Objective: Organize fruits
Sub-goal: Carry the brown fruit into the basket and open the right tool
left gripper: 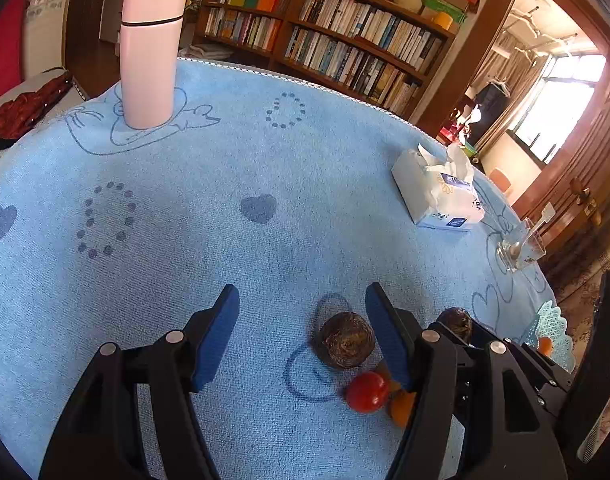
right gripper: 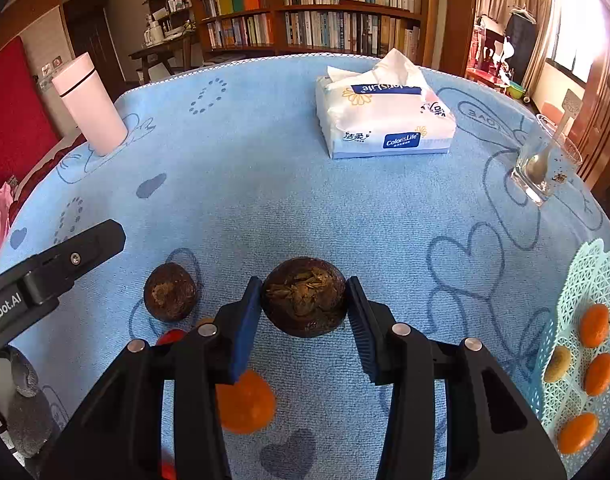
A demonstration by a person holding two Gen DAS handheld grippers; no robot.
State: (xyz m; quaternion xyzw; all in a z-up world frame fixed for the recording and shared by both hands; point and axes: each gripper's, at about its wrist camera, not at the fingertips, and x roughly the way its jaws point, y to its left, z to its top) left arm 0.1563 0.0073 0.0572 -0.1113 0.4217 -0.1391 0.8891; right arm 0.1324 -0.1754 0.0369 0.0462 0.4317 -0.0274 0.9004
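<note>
A book-lined room, and in front of you a table under a blue towel [left gripper: 225,184] printed with hearts.

Left wrist view: your left gripper [left gripper: 303,320] hangs wide open over the towel, holding nothing. A dark brown fruit [left gripper: 347,345] lies just inside its right finger, apart from both pads. A tomato [left gripper: 367,392] and an orange fruit [left gripper: 403,406] sit just nearer you, partly under that finger. A pink flask [left gripper: 151,56], a tissue pack [left gripper: 437,192] and a glass [left gripper: 519,252] stand well away.

Right wrist view: your right gripper [right gripper: 305,302] has its pads on either side of a second brown fruit [right gripper: 304,297], across its widest part. They look to be touching — whether it is lifted off the towel I cannot tell. The first brown fruit [right gripper: 169,292] lies to its left. The basket [right gripper: 597,276] at the far right holds several orange fruits and a yellowish one.

The brown fruit looks round, firm-shelled and light, with a rough skin that should give decent grip. Hold it at the equator, as you have it — a round shape squirts out if pinched off-centre. Go gentler on the tomato: smooth, soft, easily split.
</note>
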